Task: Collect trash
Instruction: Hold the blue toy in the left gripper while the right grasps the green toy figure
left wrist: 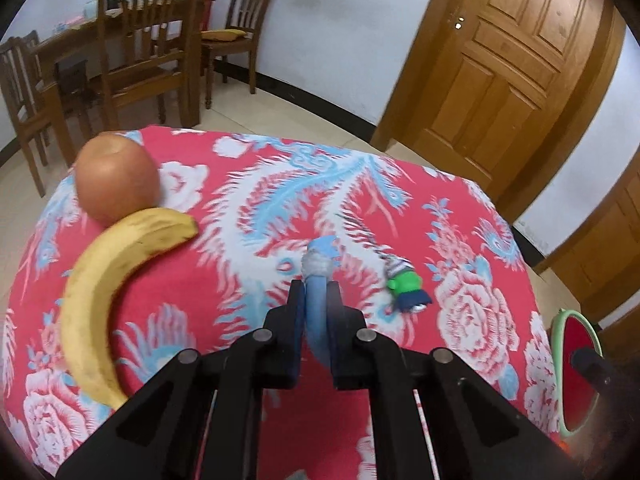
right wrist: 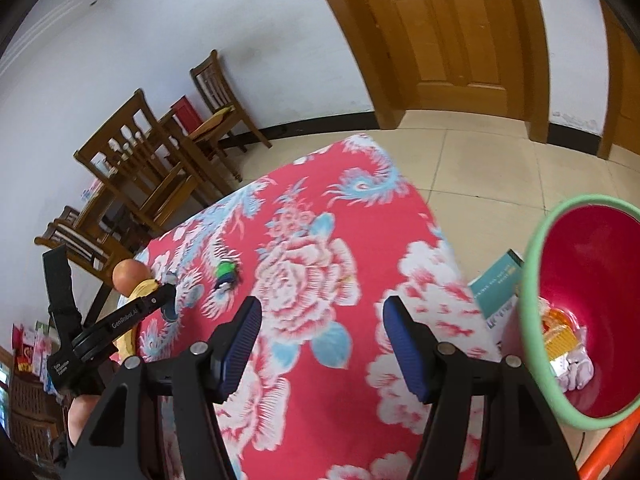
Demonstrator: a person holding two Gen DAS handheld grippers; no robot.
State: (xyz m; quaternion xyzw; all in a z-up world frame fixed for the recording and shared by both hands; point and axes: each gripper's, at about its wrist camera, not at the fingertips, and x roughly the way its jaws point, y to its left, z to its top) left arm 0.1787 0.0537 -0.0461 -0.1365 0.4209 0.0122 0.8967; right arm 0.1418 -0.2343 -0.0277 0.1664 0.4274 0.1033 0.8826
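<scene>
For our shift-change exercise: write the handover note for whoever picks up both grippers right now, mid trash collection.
Left gripper: shut on a blue and grey scrap, held over the tablecloth.
Right gripper: open, nothing between its pads, above the cloth beside the bin.
Bin (red inside, green rim): off the table's right edge; wrappers already lie in its bottom.
Left to do: drop the held scrap in the bin, then probably fetch the small green and blue piece lying on the cloth.
Apple and banana sit at the left; they look whole, likely not trash.
</scene>
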